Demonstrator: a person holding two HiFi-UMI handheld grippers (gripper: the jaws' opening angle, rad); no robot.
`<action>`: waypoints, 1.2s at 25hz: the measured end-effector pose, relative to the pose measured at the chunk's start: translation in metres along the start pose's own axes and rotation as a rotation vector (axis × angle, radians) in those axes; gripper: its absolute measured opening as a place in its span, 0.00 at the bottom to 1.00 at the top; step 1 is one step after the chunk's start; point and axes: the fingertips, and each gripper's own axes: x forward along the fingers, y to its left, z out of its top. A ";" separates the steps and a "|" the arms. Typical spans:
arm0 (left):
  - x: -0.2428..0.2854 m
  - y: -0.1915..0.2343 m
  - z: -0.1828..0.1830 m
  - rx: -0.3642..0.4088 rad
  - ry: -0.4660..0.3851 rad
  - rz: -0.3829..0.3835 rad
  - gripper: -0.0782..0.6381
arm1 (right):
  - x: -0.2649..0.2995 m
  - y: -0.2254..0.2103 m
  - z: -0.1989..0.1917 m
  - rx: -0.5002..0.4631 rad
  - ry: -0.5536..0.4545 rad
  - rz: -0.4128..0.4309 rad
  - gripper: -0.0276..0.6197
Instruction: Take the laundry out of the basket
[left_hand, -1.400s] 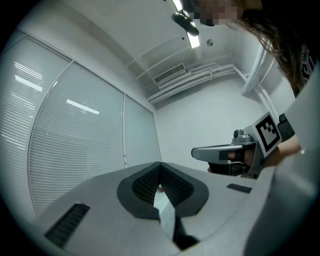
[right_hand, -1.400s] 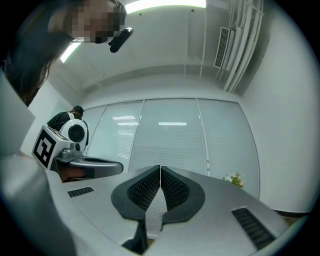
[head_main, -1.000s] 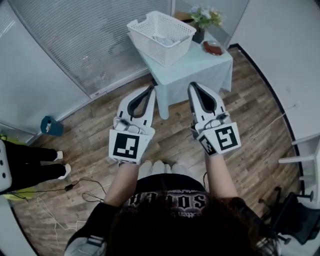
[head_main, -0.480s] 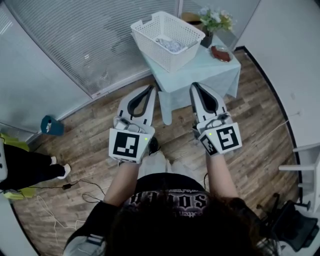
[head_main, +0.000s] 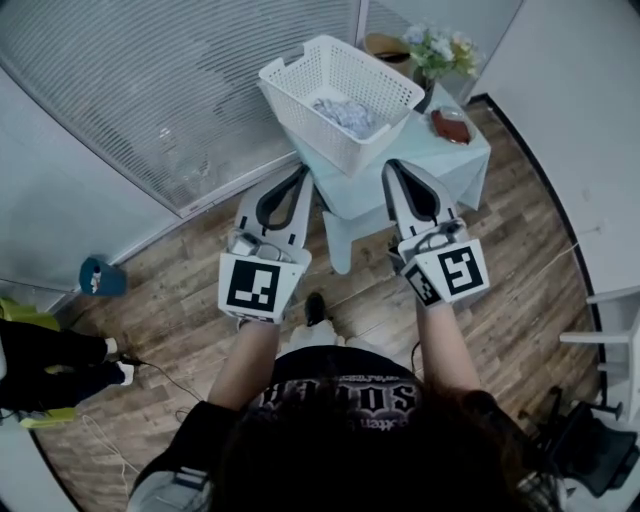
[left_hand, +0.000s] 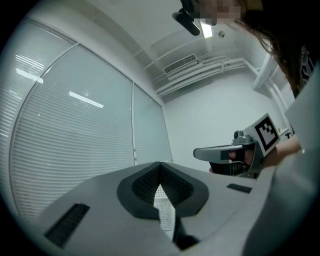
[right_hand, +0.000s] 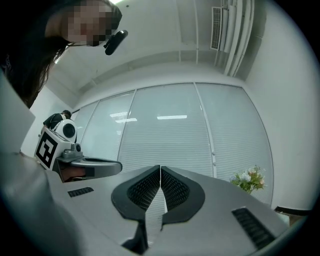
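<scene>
A white plastic laundry basket (head_main: 372, 68) stands on a small table (head_main: 458, 148) draped in pale green cloth, and crumpled light laundry (head_main: 344, 115) lies inside it. My left gripper (head_main: 302, 172) is held level just short of the table's near-left edge, its jaws together with nothing in them. My right gripper (head_main: 392, 166) hovers over the table's near edge, beside the basket's near corner, jaws also together and empty. In the left gripper view the left gripper (left_hand: 160, 163) has its jaws pressed tip to tip, with the right gripper (left_hand: 197, 154) off to the side. The right gripper view shows the right gripper (right_hand: 160, 167) shut.
A vase of flowers (head_main: 437, 48) and a reddish dish (head_main: 452, 125) sit at the table's far side. A glass wall with blinds (head_main: 180, 90) runs along the left. A blue object (head_main: 97, 275) and cables (head_main: 150, 375) lie on the wooden floor; someone's legs (head_main: 50, 360) stand at left.
Both grippers have advanced toward the table side by side. The basket and table now sit closer, and the laundry inside has come into view. The jaws stayed together.
</scene>
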 end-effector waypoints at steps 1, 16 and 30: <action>0.006 0.008 -0.003 -0.002 -0.001 -0.001 0.11 | 0.010 -0.003 -0.003 -0.001 0.002 -0.003 0.09; 0.074 0.096 -0.016 0.001 -0.018 -0.031 0.11 | 0.119 -0.043 -0.010 -0.033 -0.004 -0.050 0.09; 0.128 0.130 -0.040 -0.011 0.014 -0.006 0.11 | 0.167 -0.084 -0.023 -0.008 0.004 -0.038 0.09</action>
